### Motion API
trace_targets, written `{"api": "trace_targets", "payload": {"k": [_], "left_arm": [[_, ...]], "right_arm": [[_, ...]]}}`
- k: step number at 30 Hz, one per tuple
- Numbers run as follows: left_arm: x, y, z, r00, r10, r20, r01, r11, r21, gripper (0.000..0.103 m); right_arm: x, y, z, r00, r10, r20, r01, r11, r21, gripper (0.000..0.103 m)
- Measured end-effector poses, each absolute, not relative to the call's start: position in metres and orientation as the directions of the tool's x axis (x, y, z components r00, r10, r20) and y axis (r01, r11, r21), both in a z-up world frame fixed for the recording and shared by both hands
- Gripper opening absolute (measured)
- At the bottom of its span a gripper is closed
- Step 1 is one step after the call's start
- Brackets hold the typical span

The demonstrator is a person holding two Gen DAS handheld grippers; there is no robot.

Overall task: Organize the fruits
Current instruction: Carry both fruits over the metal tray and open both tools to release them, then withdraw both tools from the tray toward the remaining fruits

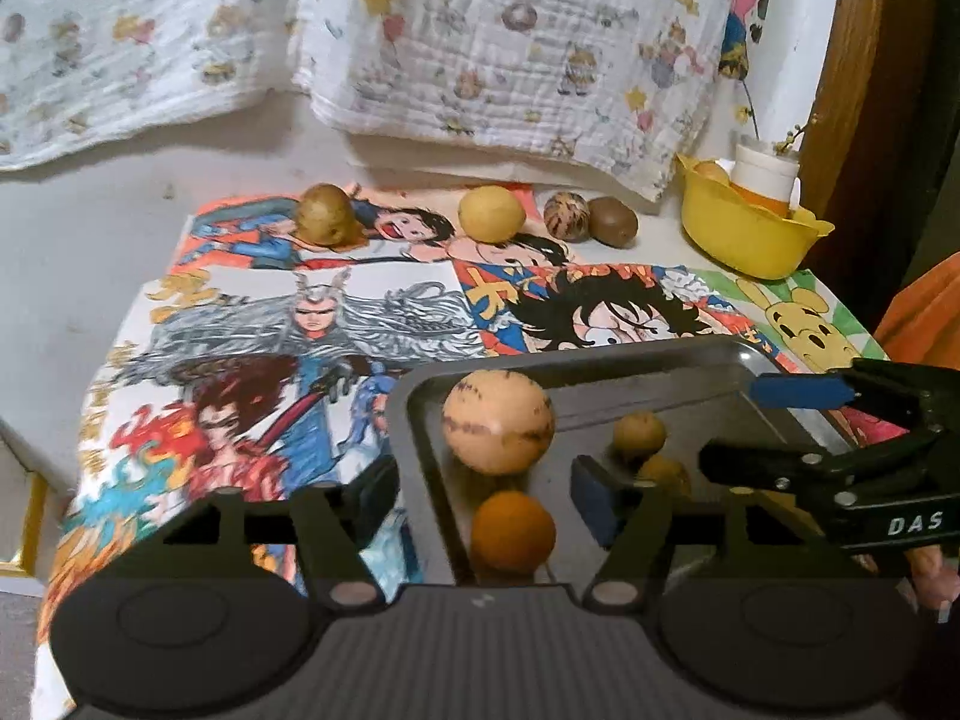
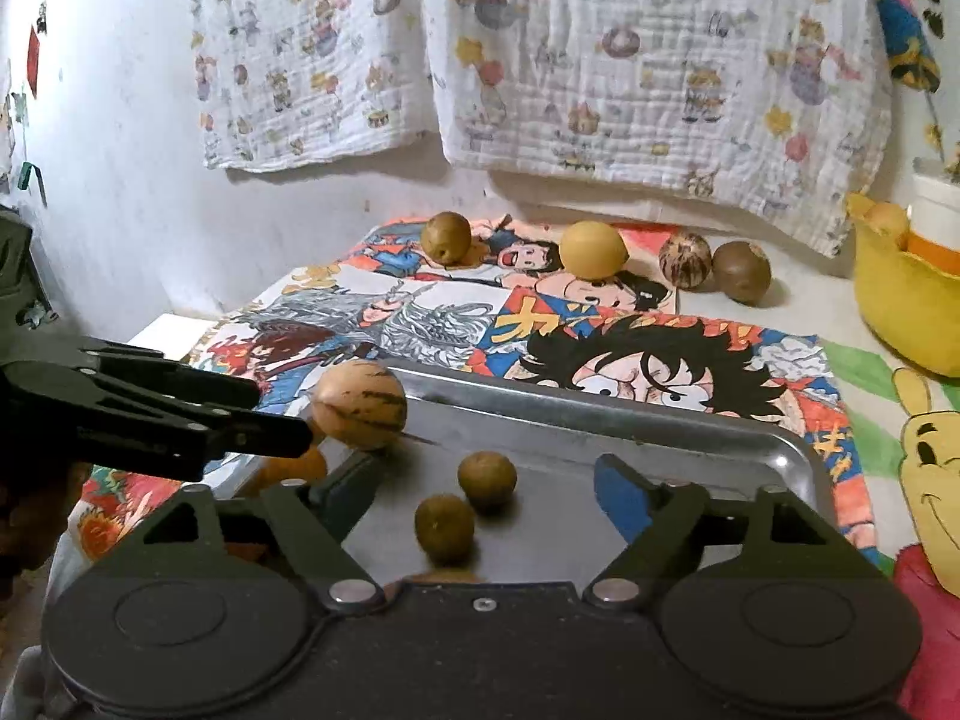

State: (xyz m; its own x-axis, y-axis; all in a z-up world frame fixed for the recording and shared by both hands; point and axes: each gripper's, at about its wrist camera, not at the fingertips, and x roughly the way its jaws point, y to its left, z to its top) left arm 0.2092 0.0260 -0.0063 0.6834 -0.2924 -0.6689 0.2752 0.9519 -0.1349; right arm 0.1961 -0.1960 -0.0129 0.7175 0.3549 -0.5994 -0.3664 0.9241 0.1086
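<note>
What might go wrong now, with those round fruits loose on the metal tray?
The striped melon sits near the metal tray's far rim, so a nudge might roll it off. The two small brown fruits lie between the open right tool's fingers and could get knocked. The four fruits at the back, like the lemon, sit loose and may roll away.

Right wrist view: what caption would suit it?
Open right claw above a metal tray holding fruit.
</note>
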Motion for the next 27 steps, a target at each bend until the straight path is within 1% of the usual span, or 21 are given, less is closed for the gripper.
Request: {"api": "trace_targets", "payload": {"k": [1,4,6,10,17,23,27], "left_arm": [[0.203,0.027,-0.005,0.693,-0.287,-0.661,0.272,0.954,-0.128,0.082],[0.180,0.025,0.001,0.724,-0.279,-0.631,0.287,0.953,-0.091,0.091],[0.167,0.020,0.004,0.735,-0.266,-0.624,0.298,0.953,-0.055,0.097],[0.143,0.015,0.006,0.747,-0.254,-0.615,0.315,0.949,-0.011,0.101],[0.117,0.016,-0.001,0.727,-0.231,-0.646,0.327,0.944,0.031,0.102],[0.111,0.025,-0.010,0.681,-0.214,-0.701,0.312,0.950,0.014,0.102],[0.108,0.029,-0.013,0.661,-0.164,-0.732,0.301,0.952,0.059,0.102]], "right_arm": [[0.191,-0.197,-0.012,0.723,0.356,-0.592,-0.368,0.924,0.107,0.088],[0.173,-0.198,-0.007,0.734,0.373,-0.567,-0.380,0.918,0.110,0.096],[0.162,-0.198,-0.005,0.736,0.379,-0.560,-0.386,0.916,0.113,0.097],[0.144,-0.199,-0.005,0.736,0.375,-0.563,-0.390,0.915,0.100,0.101],[0.117,-0.205,-0.009,0.716,0.361,-0.597,-0.390,0.917,0.086,0.102],[0.102,-0.213,-0.013,0.708,0.316,-0.632,-0.349,0.934,0.076,0.102],[0.098,-0.217,-0.015,0.711,0.295,-0.638,-0.331,0.941,0.067,0.102]]}}
